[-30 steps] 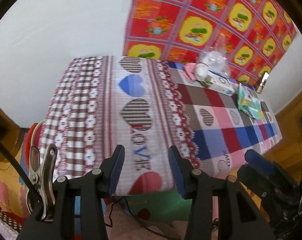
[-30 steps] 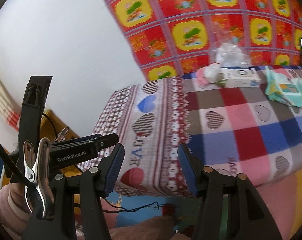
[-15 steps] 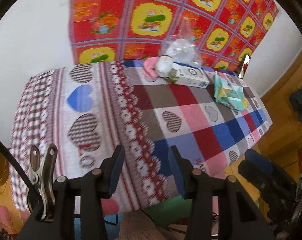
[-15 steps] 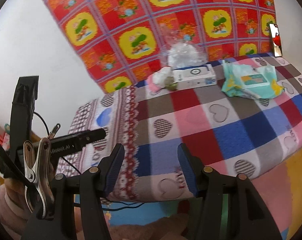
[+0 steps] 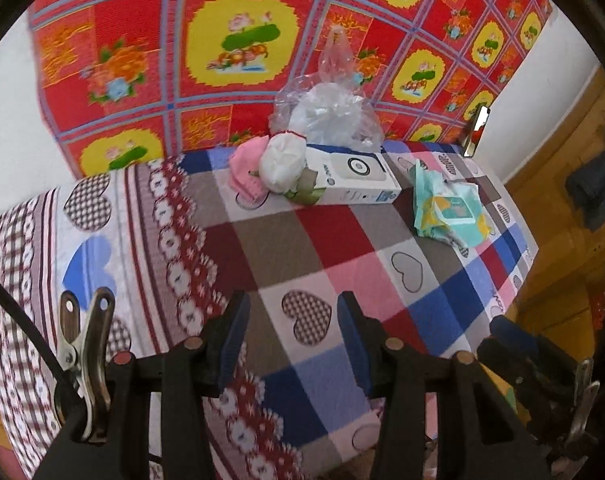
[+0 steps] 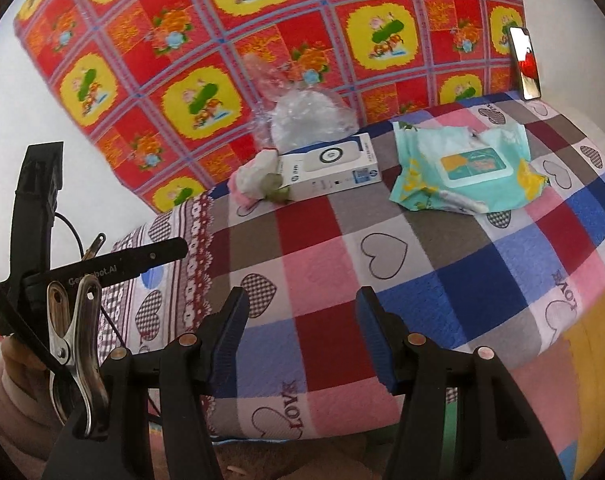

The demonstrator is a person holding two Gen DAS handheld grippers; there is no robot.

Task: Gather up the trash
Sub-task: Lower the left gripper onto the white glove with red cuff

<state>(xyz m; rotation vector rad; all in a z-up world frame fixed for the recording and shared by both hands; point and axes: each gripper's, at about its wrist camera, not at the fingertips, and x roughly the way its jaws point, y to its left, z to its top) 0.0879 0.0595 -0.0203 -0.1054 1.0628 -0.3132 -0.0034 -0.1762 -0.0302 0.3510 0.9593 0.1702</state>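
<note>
Clear bag [image 5: 334,118] contents & box [image 6: 330,170] print unreadable.

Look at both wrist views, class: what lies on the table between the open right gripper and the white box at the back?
Nothing: between the right gripper and the white box lies only bare checked tablecloth. The right wrist view shows this best; the left wrist view agrees.

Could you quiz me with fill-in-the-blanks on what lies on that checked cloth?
1. The white box lies in front of a clear plastic ____.
2. The teal wipes pack lies to the ____ of the box.
3. Between both grippers' jaws there is ____.
4. A ____ stands propped against the red patterned cloth.

Missing: bag; right; nothing; phone
</note>
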